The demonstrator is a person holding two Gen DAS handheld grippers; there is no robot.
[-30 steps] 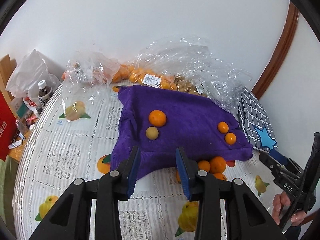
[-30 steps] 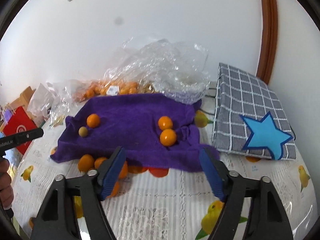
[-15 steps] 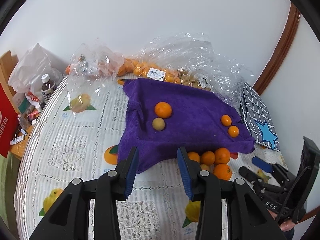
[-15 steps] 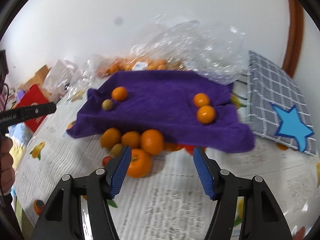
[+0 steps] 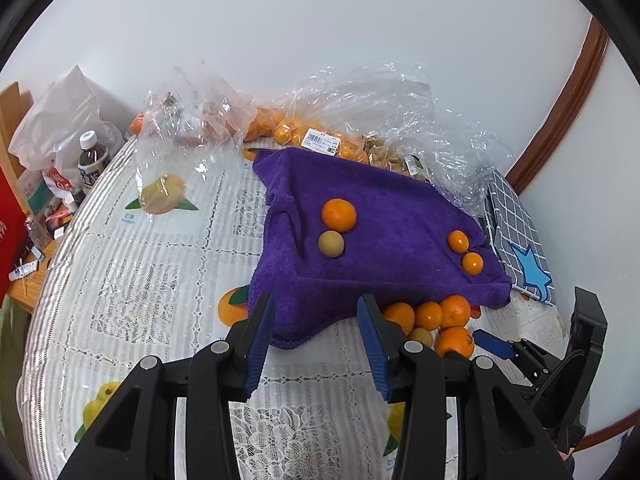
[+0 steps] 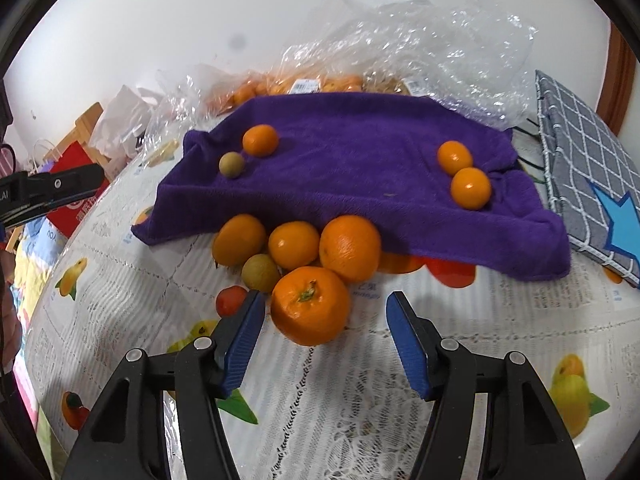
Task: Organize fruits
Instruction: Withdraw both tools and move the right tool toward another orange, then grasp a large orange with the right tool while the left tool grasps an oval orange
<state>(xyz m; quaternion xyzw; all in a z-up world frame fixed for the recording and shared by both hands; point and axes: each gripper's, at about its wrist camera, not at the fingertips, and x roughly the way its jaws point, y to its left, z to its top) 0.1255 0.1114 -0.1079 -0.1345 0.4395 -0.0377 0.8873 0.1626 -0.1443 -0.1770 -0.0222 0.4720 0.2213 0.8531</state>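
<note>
A purple cloth [image 5: 384, 216] lies on the fruit-print table cover [image 5: 160, 280]. On it rest an orange [image 5: 339, 215], a small greenish-brown fruit [image 5: 331, 244] and two small oranges [image 5: 458, 240]. Several oranges [image 6: 350, 248] and a small greenish fruit [image 6: 260, 272] are heaped at the cloth's near edge. My right gripper [image 6: 325, 298] is open around the nearest big orange [image 6: 310, 304]; its right pad stands clear of it. My left gripper [image 5: 314, 304] hovers over the cloth's front corner, jaws opening, nothing pressed between them. One right-gripper finger [image 5: 494, 343] shows beside the heap.
Clear plastic bags of oranges [image 5: 304, 132] crowd the back by the wall. A grey checked bag with a blue star [image 5: 520, 248] lies right of the cloth. A bottle [image 5: 92, 160], a white bag and a red bag [image 5: 10, 216] stand past the table's left edge.
My right gripper has come down and forward to the heap, its jaws narrower, with the big orange now between them. The left gripper has edged nearer the cloth's corner, jaws slightly wider.
</note>
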